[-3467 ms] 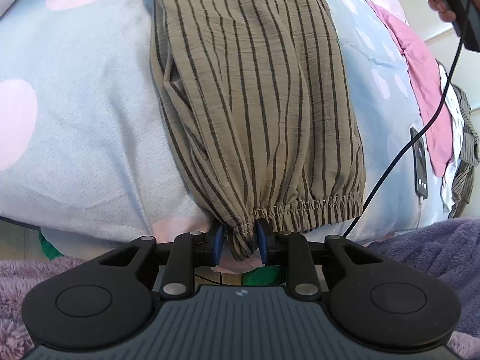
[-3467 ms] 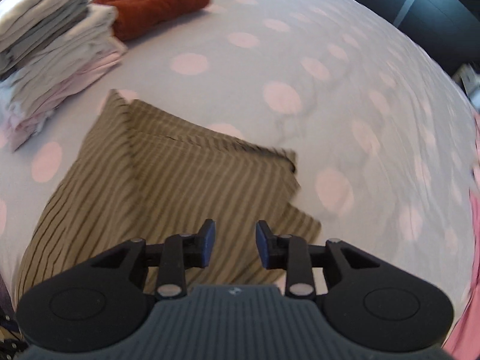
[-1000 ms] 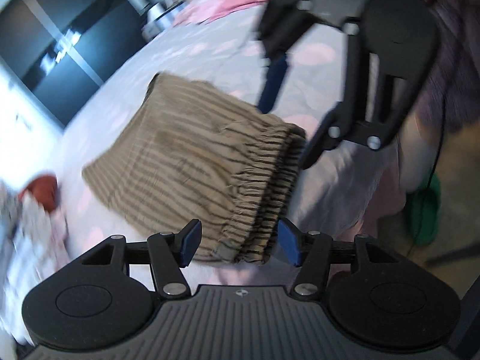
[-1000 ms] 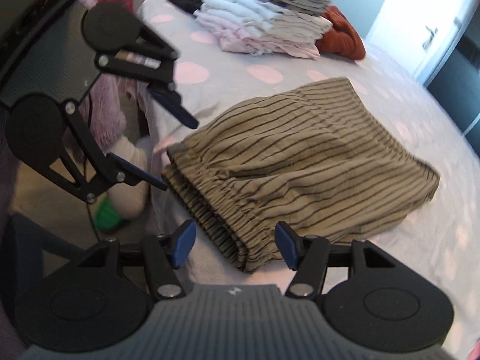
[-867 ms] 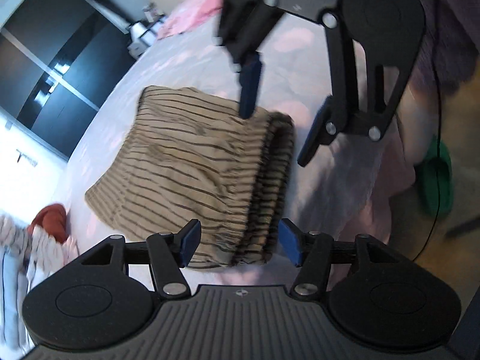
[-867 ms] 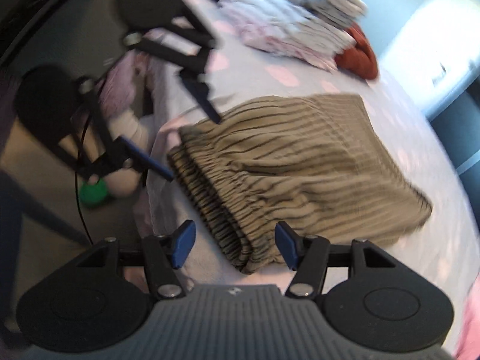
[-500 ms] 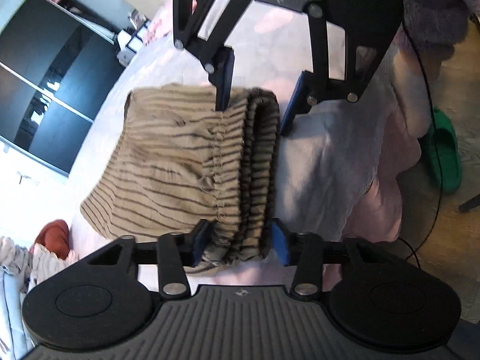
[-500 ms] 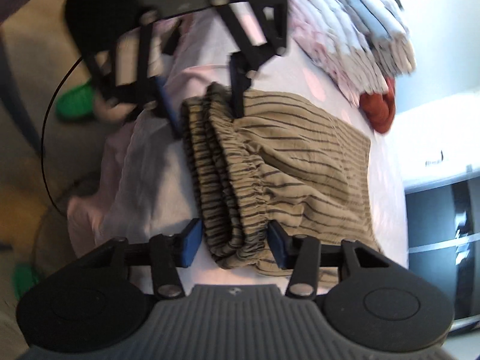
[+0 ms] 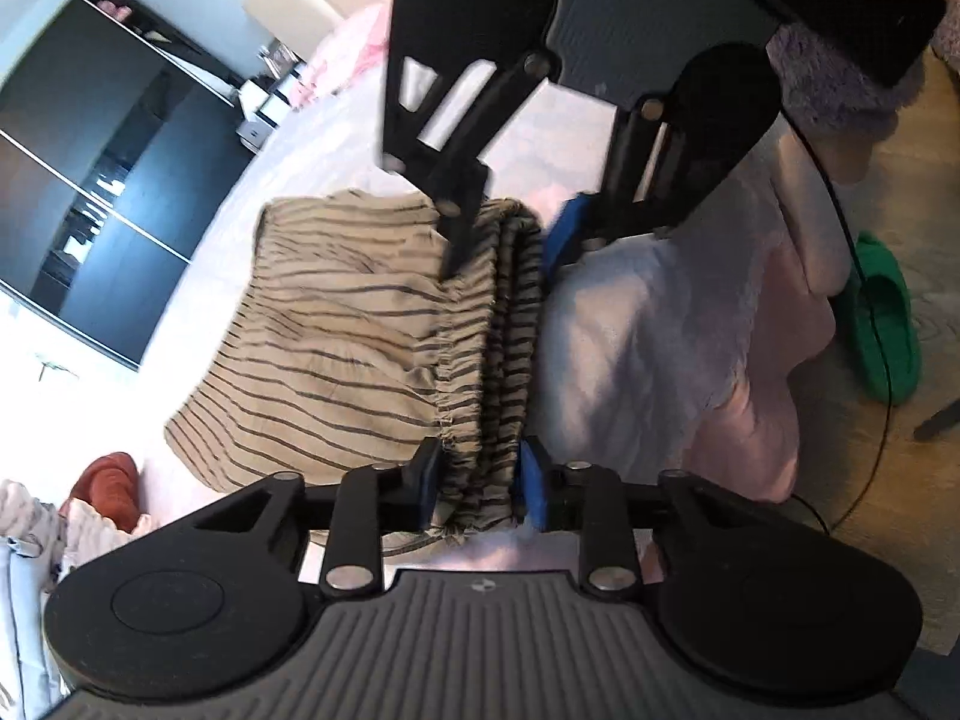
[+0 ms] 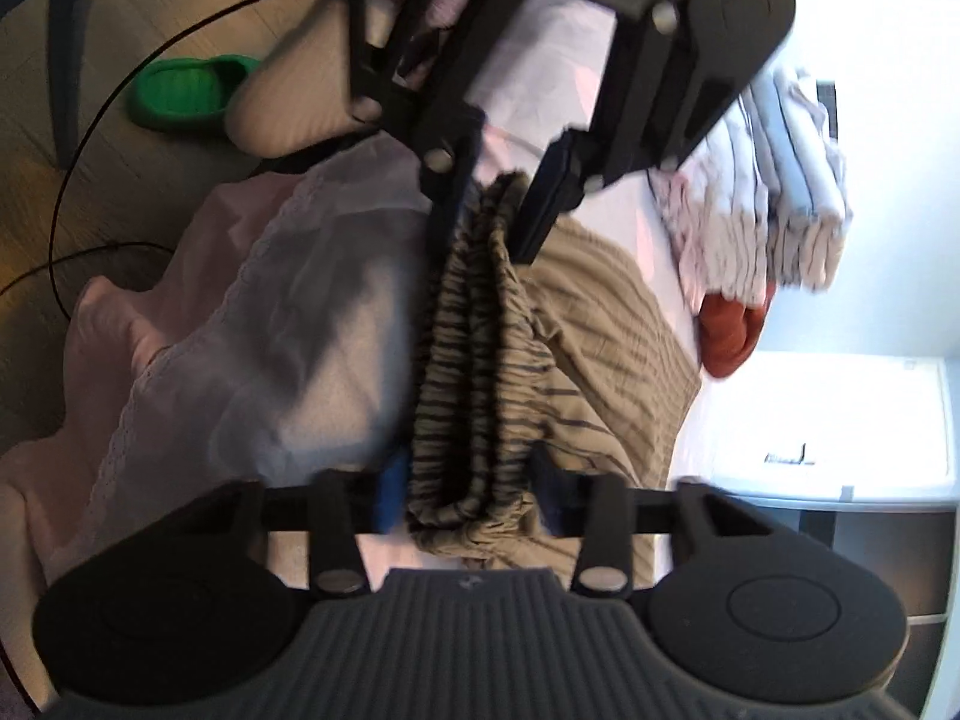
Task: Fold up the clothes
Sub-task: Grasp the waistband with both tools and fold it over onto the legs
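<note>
Bedroom scene: a bed (image 9: 630,324) under a pale sheet with pink dots, dark wardrobe doors behind, wood floor beside it with a green slipper (image 9: 882,324) and a trailing black cable (image 10: 78,168). Striped tan garment (image 9: 336,348) lies folded near the bed's side edge, its gathered elastic waistband (image 9: 498,360) running parallel to that edge and stacked in several layers, the rest of the cloth spread inward toward the bed's middle. Finished pile of folded clothes (image 10: 774,204) and a rust-red item (image 10: 729,333) sit at the far corner, well apart. Both tools work opposite ends of the waistband, most likely to lift or carry the whole bundle as one piece so the layers stay aligned. Left gripper (image 9: 480,483) straddles one end; the band fills the gap between its blue pads, which touch the cloth on both sides, though the jaws are easing apart a little, so the hold looks soft rather than firm. Right gripper (image 10: 462,495) faces it from the other end, jaws closing on the bunched band; the picture is blurred, but the pads appear pressed into the fabric. Both tools pitch downward toward the bed edge, fingers pointing at each other along the band, each rolled so the jaws bracket the stack from the floor side and the bed side. No hand visible in either view.
</note>
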